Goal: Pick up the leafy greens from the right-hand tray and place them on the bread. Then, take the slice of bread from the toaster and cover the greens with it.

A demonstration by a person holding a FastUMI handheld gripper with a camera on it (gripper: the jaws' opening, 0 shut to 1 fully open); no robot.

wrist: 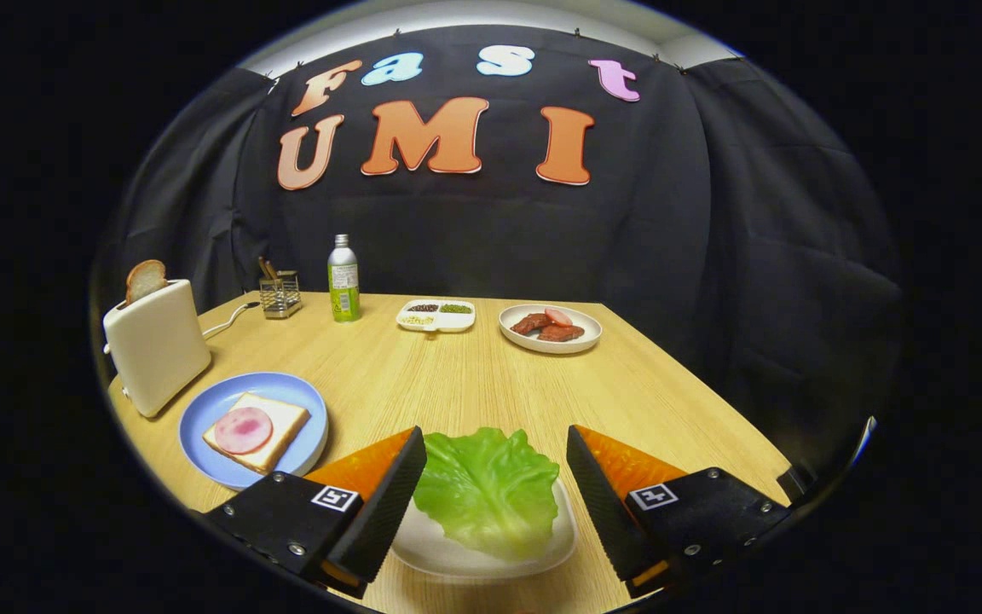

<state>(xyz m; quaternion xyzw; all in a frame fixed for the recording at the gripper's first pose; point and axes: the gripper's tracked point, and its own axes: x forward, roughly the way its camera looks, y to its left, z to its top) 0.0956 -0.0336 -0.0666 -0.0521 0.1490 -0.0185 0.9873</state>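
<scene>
Item one: the tongs [496, 465], which we find spread wide with nothing gripped, one finger on either side of the leafy greens [486, 488] and touching neither them nor the dish.

Item two: the leafy greens, a single leaf lying on a white tray [499, 558] at the near edge of the counter [457, 384], between the fingers.

Item three: a blue plate [295, 401] toward the counter's left edge, carrying a slice of bread [282, 426] topped with a round of ham [243, 430].

Item four: a white toaster [158, 345] at the left edge, just beyond the blue plate, with a second slice [145, 280] standing up out of its slot.

Item five, along the far edge: we list a wire holder [280, 294], a bottle [343, 280], a divided dish [436, 315], and a plate of meat [550, 328].
</scene>
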